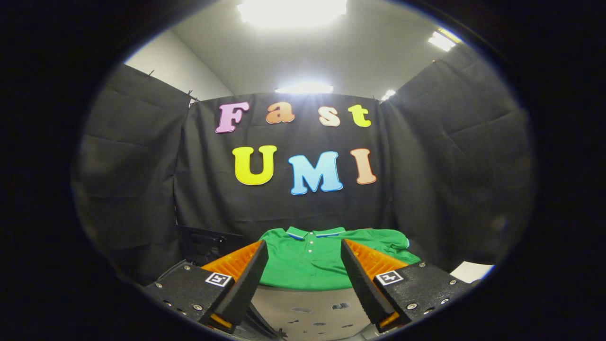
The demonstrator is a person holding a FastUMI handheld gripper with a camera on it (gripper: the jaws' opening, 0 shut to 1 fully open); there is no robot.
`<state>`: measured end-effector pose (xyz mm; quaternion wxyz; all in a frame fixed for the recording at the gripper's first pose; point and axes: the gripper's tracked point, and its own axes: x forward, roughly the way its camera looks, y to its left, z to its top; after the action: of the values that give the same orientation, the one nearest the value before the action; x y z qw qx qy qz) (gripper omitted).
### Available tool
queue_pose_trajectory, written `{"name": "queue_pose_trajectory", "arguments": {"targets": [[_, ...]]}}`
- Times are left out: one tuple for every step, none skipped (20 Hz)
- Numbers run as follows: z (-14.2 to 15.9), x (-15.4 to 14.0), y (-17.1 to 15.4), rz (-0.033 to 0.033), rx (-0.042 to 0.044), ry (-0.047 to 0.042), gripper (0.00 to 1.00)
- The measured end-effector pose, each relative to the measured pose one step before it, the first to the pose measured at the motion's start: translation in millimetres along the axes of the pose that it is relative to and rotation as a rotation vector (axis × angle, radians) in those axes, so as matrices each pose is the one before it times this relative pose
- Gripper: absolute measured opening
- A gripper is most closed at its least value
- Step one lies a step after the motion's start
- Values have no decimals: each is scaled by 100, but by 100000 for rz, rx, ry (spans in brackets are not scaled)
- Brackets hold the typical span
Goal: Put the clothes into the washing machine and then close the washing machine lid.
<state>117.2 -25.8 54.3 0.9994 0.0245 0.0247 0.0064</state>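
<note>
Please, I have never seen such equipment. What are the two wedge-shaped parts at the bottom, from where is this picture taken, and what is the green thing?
The camera sits on a hand-held gripper that a person carries, and it looks forward along the gripper's two fingers. Those are the wedge-shaped parts you see. The fingers stand apart and hold nothing. Beyond them, seen through the gap, a green polo shirt lies spread on a pale surface, collar away from the camera. Left of the shirt is a dark object that I cannot identify. Black cloth forms the booth's walls behind.
</note>
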Motion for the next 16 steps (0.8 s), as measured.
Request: {"name": "queue_pose_trajectory", "arguments": {"targets": [[87,734,-96,252,315,691,95],[92,959,-146,416,707,1134,95],[-238,946,-112,674,872,1873,95],[-180,975,-13,620,1011,2457,95],[-295,831,-133,531,684,2531,95],[-88,906,-182,344,454,2225,95],[-82,894,-144,280,449,1627,95],[18,925,-127,139,133,1930,95],[-198,907,-212,-80,32,2007,95],[-37,806,-261,-225,11,1793,95],[4,726,-239,-615,-244,1382,95],[100,884,-215,-589,-432,1441,94],[-253,911,-18,-34,-490,2019,94],[-197,1087,-45,421,-470,2903,95],[-177,1021,-195,-536,-662,2616,95],[-31,732,-301,-1035,-905,2384,95]]}}
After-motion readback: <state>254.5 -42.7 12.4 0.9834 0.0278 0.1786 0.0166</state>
